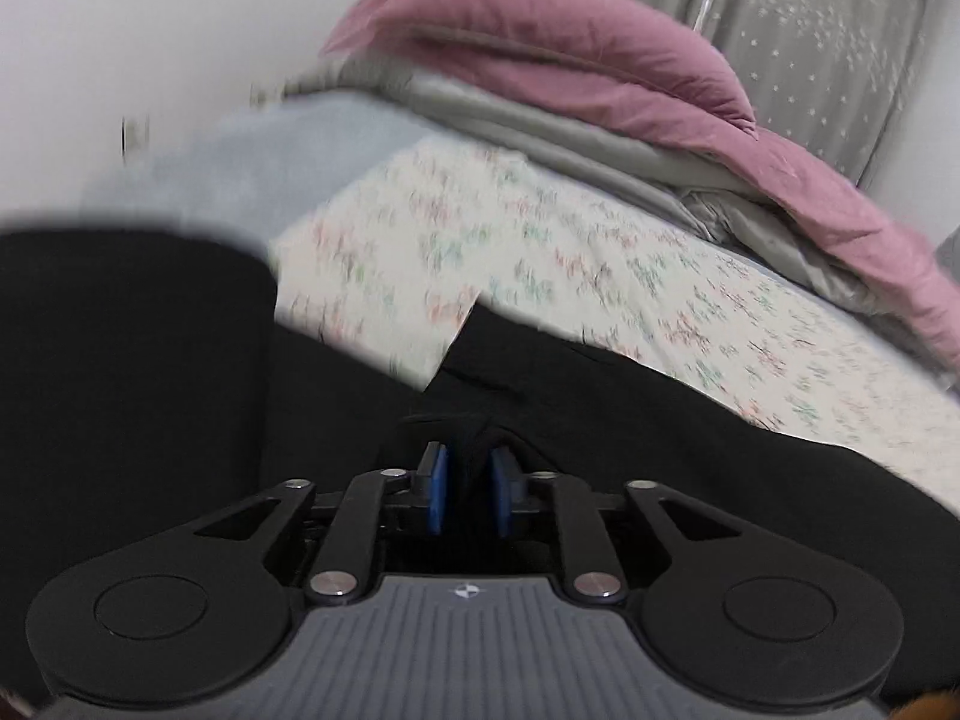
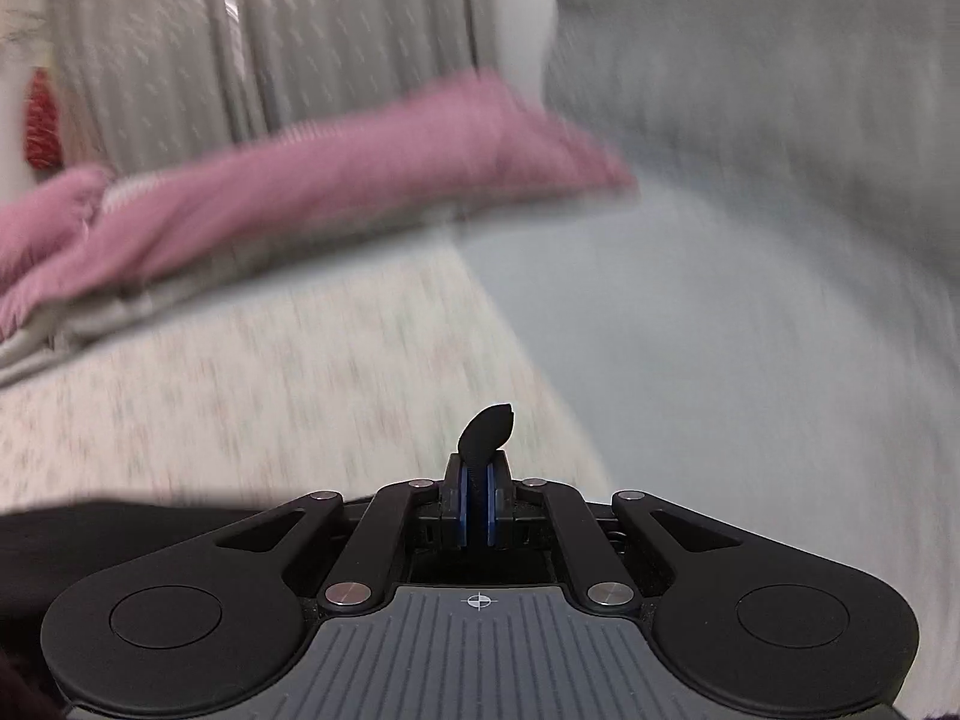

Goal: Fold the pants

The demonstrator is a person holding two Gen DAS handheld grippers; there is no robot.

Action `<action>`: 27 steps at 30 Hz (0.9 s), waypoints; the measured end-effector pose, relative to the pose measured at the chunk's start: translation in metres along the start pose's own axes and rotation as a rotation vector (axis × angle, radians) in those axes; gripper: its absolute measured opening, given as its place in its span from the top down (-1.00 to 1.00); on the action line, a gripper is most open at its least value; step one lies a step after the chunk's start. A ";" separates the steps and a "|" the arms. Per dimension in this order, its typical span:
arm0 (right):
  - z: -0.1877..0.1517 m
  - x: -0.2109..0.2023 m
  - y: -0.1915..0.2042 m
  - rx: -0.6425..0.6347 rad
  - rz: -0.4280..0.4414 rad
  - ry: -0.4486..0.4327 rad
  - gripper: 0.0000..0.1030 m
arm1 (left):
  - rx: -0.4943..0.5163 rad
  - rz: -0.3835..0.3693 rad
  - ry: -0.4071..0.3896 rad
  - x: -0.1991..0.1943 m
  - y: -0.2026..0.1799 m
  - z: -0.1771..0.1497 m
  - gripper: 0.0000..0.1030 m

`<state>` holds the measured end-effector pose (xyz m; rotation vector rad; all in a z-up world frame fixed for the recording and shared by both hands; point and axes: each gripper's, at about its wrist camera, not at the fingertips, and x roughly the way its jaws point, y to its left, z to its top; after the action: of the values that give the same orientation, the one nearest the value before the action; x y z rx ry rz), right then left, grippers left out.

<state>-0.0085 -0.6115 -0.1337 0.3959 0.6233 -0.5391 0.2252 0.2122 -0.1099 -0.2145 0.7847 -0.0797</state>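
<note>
Left gripper [image 1: 469, 489]: clenched on a bunched fold of the black pants [image 1: 600, 420].
Right gripper [image 2: 478, 501]: pinching a pants edge.
Bed [image 1: 540, 252]: floral sheet under the pants.

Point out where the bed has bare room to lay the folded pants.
Bare floral sheet lies between the black pants and the pink quilt. The quilt's side is crowded. Both grippers, left and right, clamp pants fabric.
</note>
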 end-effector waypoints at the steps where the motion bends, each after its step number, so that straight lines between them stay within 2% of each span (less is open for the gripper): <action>1: -0.013 0.005 -0.007 0.006 -0.009 0.050 0.90 | -0.011 0.003 -0.004 -0.008 0.003 -0.002 0.31; 4: -0.033 0.011 -0.010 0.005 -0.036 0.107 0.85 | -0.013 0.016 0.007 -0.028 0.007 0.001 0.25; 7: -0.029 0.007 -0.017 0.052 -0.026 0.160 0.58 | -0.044 0.010 0.080 -0.046 0.018 0.002 0.00; 9: -0.020 -0.015 -0.020 0.057 -0.040 0.128 0.32 | -0.062 0.019 0.087 -0.059 0.027 -0.002 -0.10; 10: -0.018 -0.030 -0.021 0.048 -0.037 0.098 -0.09 | -0.077 0.014 0.070 -0.068 0.032 -0.002 -0.11; 11: -0.014 -0.046 -0.022 0.037 -0.044 0.068 -0.41 | -0.098 0.002 0.052 -0.077 0.036 -0.003 -0.15; 15: 0.000 -0.104 -0.046 0.053 -0.057 -0.039 -0.43 | -0.214 -0.088 0.038 -0.094 0.045 0.000 -0.27; 19: 0.011 -0.148 -0.085 0.246 0.057 -0.122 -0.43 | -0.273 -0.105 0.089 -0.093 0.038 0.002 -0.27; 22: 0.012 -0.173 -0.103 0.290 0.078 -0.188 -0.44 | -0.258 -0.107 0.106 -0.079 0.023 -0.003 -0.30; 24: 0.007 -0.166 -0.101 0.265 0.089 -0.141 -0.46 | -0.253 -0.092 0.122 -0.059 0.010 -0.010 -0.30; 27: -0.016 -0.124 -0.083 0.278 0.153 -0.017 -0.46 | -0.300 -0.064 0.153 -0.022 -0.007 -0.020 -0.30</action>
<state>-0.1487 -0.6258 -0.0817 0.6950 0.4977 -0.4826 0.1958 0.2053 -0.1065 -0.5227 0.9419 -0.0388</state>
